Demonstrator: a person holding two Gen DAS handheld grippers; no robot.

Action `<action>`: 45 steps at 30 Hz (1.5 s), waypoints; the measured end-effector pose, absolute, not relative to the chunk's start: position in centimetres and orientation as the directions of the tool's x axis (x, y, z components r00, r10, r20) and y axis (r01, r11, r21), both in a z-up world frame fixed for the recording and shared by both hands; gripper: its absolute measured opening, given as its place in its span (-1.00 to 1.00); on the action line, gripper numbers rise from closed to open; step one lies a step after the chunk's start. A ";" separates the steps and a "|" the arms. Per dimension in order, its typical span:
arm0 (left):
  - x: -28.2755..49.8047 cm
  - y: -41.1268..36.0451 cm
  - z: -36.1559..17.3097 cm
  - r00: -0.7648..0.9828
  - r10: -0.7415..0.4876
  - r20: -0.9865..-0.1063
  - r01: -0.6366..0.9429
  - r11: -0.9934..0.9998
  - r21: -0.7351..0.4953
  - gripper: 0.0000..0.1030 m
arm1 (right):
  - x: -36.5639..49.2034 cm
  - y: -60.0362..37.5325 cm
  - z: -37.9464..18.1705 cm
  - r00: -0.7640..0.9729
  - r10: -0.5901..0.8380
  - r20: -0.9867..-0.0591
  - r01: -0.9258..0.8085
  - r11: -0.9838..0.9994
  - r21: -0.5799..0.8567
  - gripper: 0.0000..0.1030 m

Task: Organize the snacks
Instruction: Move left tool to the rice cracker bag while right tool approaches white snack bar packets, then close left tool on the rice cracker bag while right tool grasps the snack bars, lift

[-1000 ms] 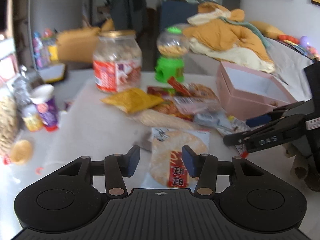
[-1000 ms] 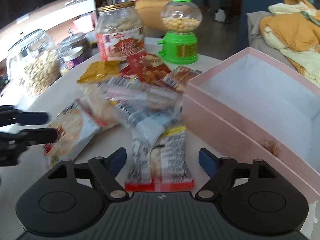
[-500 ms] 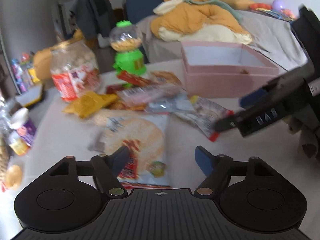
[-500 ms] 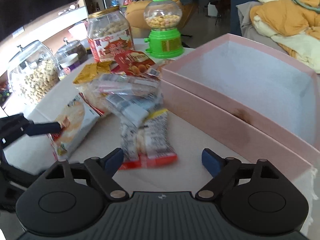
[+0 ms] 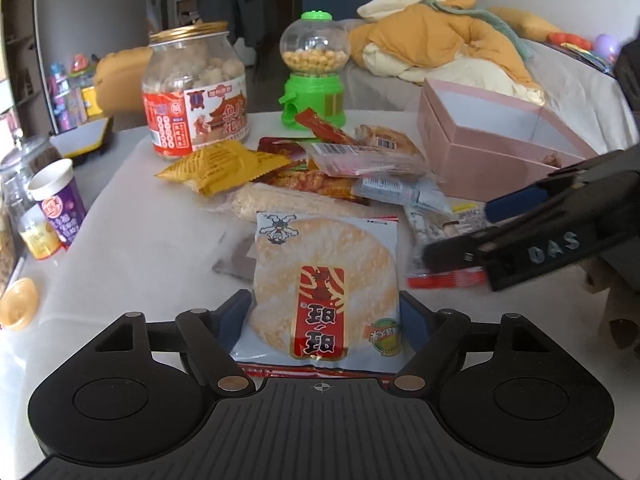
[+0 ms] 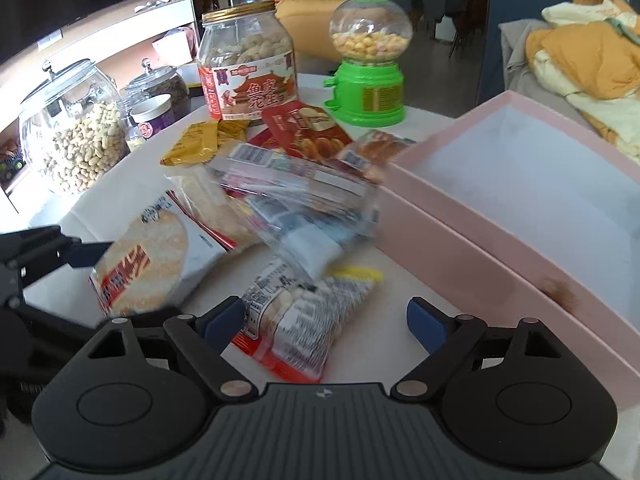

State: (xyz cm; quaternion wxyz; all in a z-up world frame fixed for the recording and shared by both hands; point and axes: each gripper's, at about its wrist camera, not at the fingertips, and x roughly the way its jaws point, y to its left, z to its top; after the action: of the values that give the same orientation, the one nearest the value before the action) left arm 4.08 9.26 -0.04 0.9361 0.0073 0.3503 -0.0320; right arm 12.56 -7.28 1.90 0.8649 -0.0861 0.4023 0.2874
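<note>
- Left wrist view shows your white table (image 5: 132,216), smooth and matte, crowded with snacks; the pink cardboard box (image 5: 492,156), rectangular and open-topped, sits at its right edge
- A ribbed clear plastic jar (image 5: 196,92) with a gold lid stands beside a green gumball dispenser (image 5: 314,76), behind the crinkly wrapper pile
- Your left gripper (image 5: 324,320) is opening, its pads apart around the glossy rice cracker packet (image 5: 326,284) lying flat
- Your right gripper (image 6: 326,320) is opening too, with a blurred printed snack packet (image 6: 296,320) between its pads, just beside the box
</note>
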 end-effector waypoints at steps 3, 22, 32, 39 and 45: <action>3.2 9.1 0.1 0.761 -0.041 -0.648 0.062 0.998 0.010 0.58 | 13.1 -6.3 1.9 0.479 0.440 -0.759 -0.562 0.819 0.120 0.73; -0.2 11.7 -0.5 0.803 -0.075 -0.591 -0.003 0.992 -0.129 0.58 | 11.2 -6.4 0.7 0.581 0.347 -0.736 -0.484 0.875 0.031 0.95; -0.5 9.6 2.8 0.770 -0.187 -0.610 0.089 0.978 -0.188 0.57 | 7.5 -8.7 4.7 0.558 0.377 -0.739 -0.523 0.852 0.040 0.02; 8.8 5.2 16.0 0.753 -0.436 -0.493 0.376 0.900 -0.222 0.57 | 6.6 -16.0 14.0 0.753 0.251 -0.608 -0.367 0.927 -0.072 0.02; 15.4 1.0 14.0 0.750 -0.484 -0.451 0.396 0.874 -0.281 0.58 | 12.1 -19.1 14.9 0.809 0.172 -0.562 -0.242 0.969 -0.052 0.02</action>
State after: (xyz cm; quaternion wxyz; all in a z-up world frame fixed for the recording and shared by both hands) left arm 15.42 1.01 14.03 0.9315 -0.0838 0.2635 -0.2362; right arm 12.13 -19.12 14.87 0.9491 -0.0606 0.2893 0.1090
